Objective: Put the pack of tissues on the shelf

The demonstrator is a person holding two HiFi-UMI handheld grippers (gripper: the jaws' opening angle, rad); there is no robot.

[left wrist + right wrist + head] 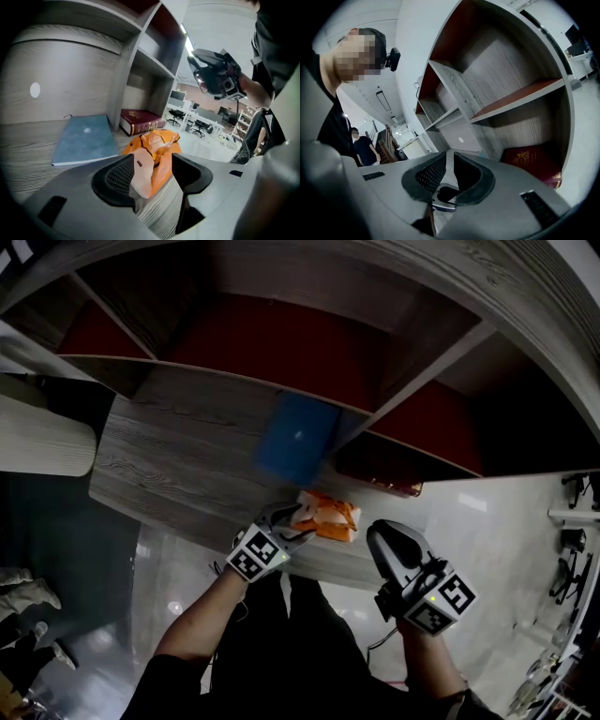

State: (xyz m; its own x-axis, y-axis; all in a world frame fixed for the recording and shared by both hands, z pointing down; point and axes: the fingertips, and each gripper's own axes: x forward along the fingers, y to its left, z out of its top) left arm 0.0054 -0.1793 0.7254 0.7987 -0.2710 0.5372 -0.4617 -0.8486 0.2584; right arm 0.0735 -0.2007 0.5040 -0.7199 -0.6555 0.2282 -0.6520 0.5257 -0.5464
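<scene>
The orange pack of tissues [330, 517] lies on the low wooden ledge of the shelf [178, 465], near its front edge. My left gripper [298, 521] is down at the pack, open. In the left gripper view the pack [157, 143] sits between the wide-spread jaws of the left gripper [153, 161] and rests on the wood; its near end lies against the left pad, and a gap shows at the right one. My right gripper [380, 532] hovers off the ledge to the right. The right gripper [450, 161] has its jaws drawn almost together with nothing between them.
A blue book [298, 437] lies flat on the ledge just behind the pack. A dark red book [140, 119] lies in the shelf's bottom compartment to the right. Upright dividers and upper boards rise behind. Office desks and chairs [201, 124] stand beyond.
</scene>
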